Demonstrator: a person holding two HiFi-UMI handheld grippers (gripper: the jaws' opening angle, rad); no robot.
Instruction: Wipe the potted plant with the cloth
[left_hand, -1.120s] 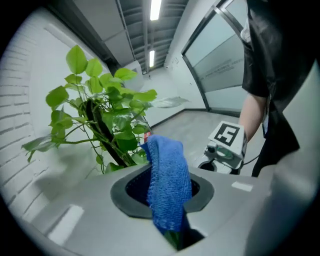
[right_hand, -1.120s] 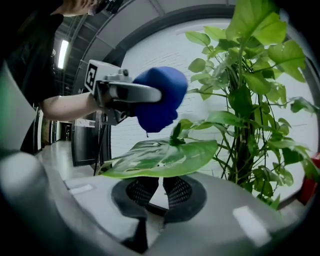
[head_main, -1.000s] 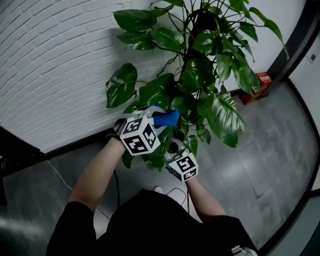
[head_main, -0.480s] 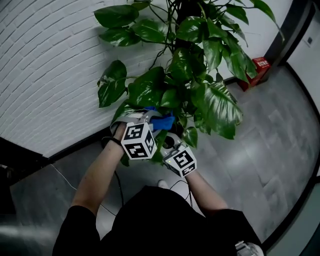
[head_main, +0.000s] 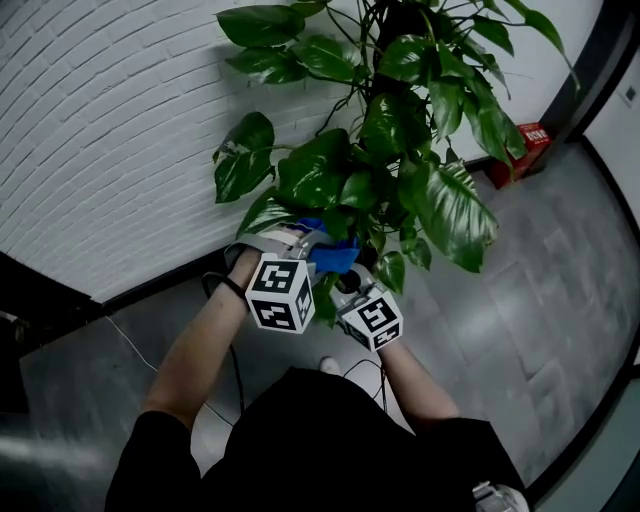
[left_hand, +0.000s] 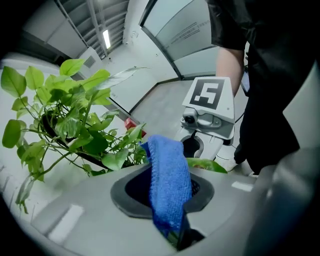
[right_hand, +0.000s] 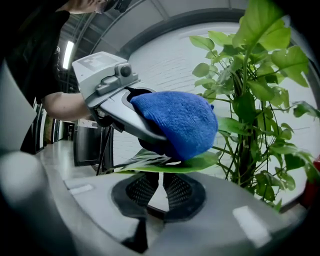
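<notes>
Left gripper (head_main: 302, 240), clenching cloth (head_main: 336, 257), has neared right gripper (right_hand: 161, 187), fingers seemingly parted under leaf (right_hand: 175, 164)

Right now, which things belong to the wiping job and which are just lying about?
Job: potted plant; blue cloth in the left tongs; right tongs under one leaf.
Lying about: red box by the wall; cable on the floor.

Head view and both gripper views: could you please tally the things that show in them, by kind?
Green leafy potted plant: 1
Blue knitted cloth: 1
Grey two-jaw grippers with marker cubes, left gripper and right gripper: 2
Red box on the floor by the wall: 1
Total: 5
</notes>
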